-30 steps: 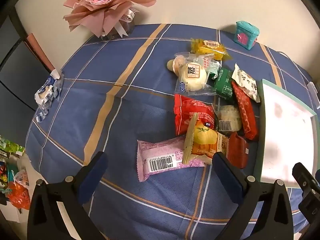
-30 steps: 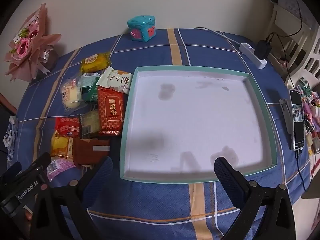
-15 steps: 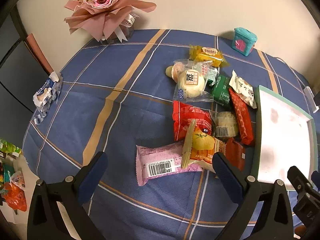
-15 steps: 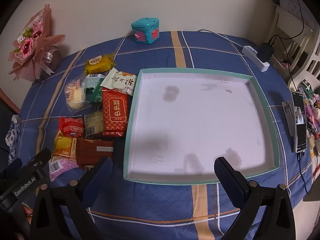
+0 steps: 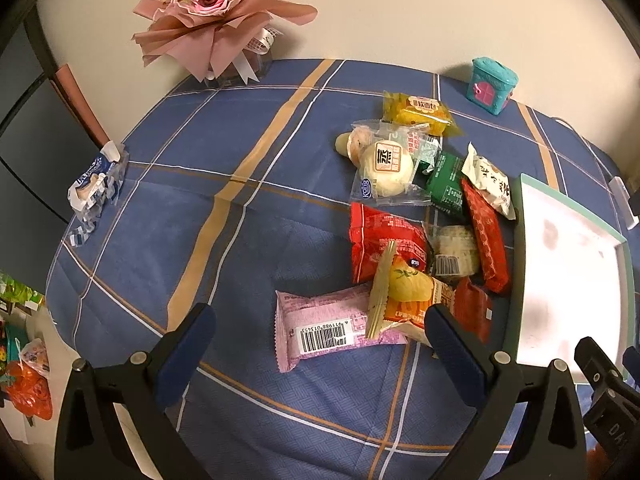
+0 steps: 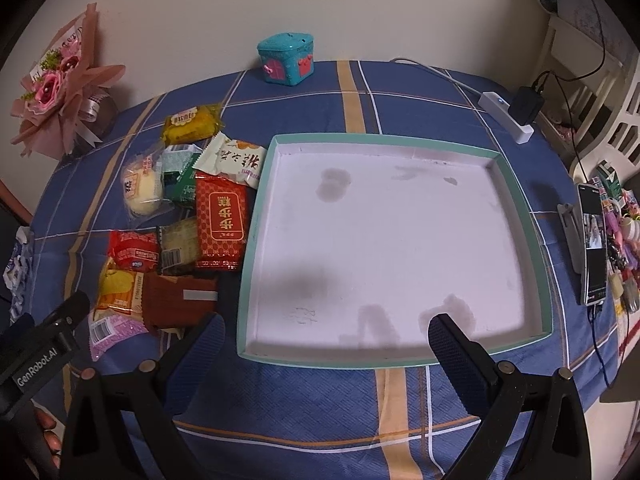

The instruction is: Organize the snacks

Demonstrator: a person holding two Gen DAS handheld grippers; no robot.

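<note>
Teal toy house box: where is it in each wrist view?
Left wrist: teal toy house box upper right, at the table's far edge.
Right wrist: top centre, beyond the tray.
Shared landmark: yellow snack pack, nearer the camera and left of the box in both.

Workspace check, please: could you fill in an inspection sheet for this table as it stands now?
Surface: blue plaid tablecloth, round table.
Job's things: snacks piled left of the tray; tray holds nothing.
Clutter: bouquet, teal box, tissue pack, phone.
Claws: left claw open above the pink pack; right claw open at the tray's near rim; both hold nothing.
Cables: power strip with plug and cord.
Surroundings: wall, white chair.
</note>
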